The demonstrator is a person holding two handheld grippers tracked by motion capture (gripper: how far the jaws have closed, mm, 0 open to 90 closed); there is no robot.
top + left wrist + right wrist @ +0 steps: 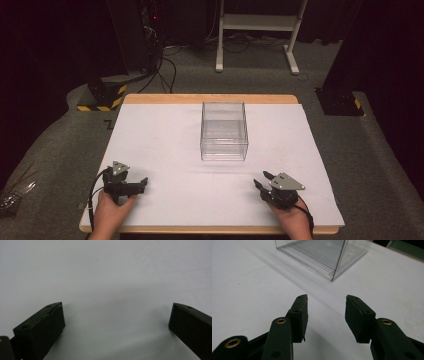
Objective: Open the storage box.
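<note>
Here both hand-held grippers (jaws apart, empty) flank the clear box [224,131]

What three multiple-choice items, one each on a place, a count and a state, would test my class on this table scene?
1. Where is the clear box?
A. mid-table, beyond both grippers
B. at the left edge
C. on the floor

2. How many boxes stand on the table?
A. three
B. one
C. two

3. How are the jaws of the right hand-held gripper?
A. shut on the box
B. shut on a cloth
C. apart, nothing between them

Key:
1 A, it stands centred ahead of the left hand-held gripper and the right.
2 B, no other is there.
3 C, bare table shows between them.
</note>
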